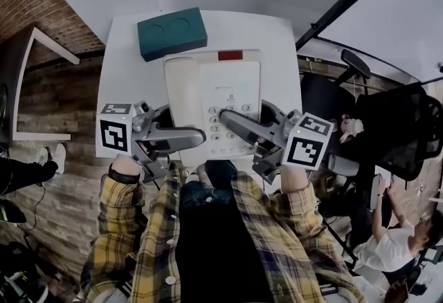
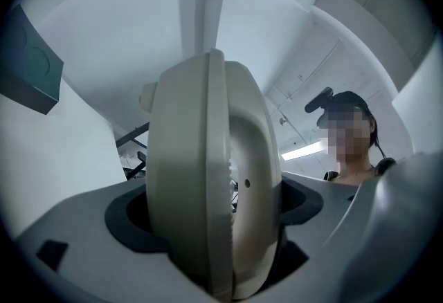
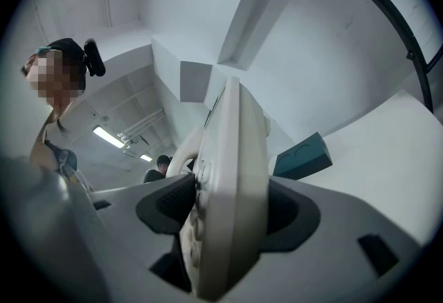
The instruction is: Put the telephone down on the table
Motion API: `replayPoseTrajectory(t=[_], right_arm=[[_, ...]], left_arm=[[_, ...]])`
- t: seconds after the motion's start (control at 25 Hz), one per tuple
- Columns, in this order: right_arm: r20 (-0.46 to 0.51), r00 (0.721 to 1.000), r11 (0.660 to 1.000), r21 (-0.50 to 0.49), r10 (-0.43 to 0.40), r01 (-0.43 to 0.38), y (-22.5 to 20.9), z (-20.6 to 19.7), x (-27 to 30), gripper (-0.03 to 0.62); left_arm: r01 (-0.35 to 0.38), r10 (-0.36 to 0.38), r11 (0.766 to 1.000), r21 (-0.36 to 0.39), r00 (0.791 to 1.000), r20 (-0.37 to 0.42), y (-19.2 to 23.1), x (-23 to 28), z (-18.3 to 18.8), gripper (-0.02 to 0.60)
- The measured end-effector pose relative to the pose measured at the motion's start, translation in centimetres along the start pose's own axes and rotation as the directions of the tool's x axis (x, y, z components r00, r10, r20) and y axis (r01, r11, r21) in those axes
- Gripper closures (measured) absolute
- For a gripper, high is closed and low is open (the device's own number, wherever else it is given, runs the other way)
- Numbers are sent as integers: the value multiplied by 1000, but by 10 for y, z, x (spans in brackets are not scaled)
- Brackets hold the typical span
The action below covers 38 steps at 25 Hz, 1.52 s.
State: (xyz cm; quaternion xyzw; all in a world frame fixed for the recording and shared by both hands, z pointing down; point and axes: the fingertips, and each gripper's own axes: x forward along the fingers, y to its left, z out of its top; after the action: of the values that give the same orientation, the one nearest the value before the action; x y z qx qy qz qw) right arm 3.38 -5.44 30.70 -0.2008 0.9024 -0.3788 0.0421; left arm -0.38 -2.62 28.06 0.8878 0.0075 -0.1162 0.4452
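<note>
A cream desk telephone [image 1: 214, 97] with its handset on the left and a keypad hangs over the near part of the white table [image 1: 277, 39]. My left gripper [image 1: 197, 135] is shut on its near left edge. On the near right edge my right gripper [image 1: 228, 118] is shut as well. In the left gripper view the telephone [image 2: 208, 177] stands edge-on between the pads of the left gripper [image 2: 214, 225]. The right gripper view shows the same telephone [image 3: 232, 191] clamped in the right gripper [image 3: 228, 218]. Whether its base touches the table I cannot tell.
A teal box [image 1: 172, 32] lies at the table's far left, also visible as the teal box [image 2: 24, 70] and the teal box [image 3: 302, 156]. A black office chair [image 1: 408, 129] and a seated person [image 1: 394, 246] are to the right. A brick wall [image 1: 41, 4] runs along the left.
</note>
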Motion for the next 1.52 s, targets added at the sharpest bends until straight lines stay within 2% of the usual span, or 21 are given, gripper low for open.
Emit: replayPoseTrajectory(t=[0.2, 0.56, 1.12, 1.32, 1.52], right_arm=[[-18, 1000, 999, 36, 26, -25, -29, 26, 11, 324], [-34, 998, 998, 41, 53, -52, -34, 35, 16, 324], [-6, 1000, 999, 33, -5, 6, -35, 33, 13, 324], [-12, 1000, 998, 61, -20, 21, -39, 30, 22, 324], [-52, 997, 991, 119, -55, 61, -62, 16, 61, 324]], left_arm=[[-36, 37, 999, -23, 999, 14, 26, 11, 30, 150], [-64, 64, 998, -20, 997, 30, 29, 11, 39, 150], [-15, 14, 1000, -23, 1000, -12, 31, 12, 38, 150], [-20, 19, 999, -48, 1000, -17, 38, 4, 40, 150], [-25, 25, 992, -126, 1000, -3, 70, -31, 48, 150]])
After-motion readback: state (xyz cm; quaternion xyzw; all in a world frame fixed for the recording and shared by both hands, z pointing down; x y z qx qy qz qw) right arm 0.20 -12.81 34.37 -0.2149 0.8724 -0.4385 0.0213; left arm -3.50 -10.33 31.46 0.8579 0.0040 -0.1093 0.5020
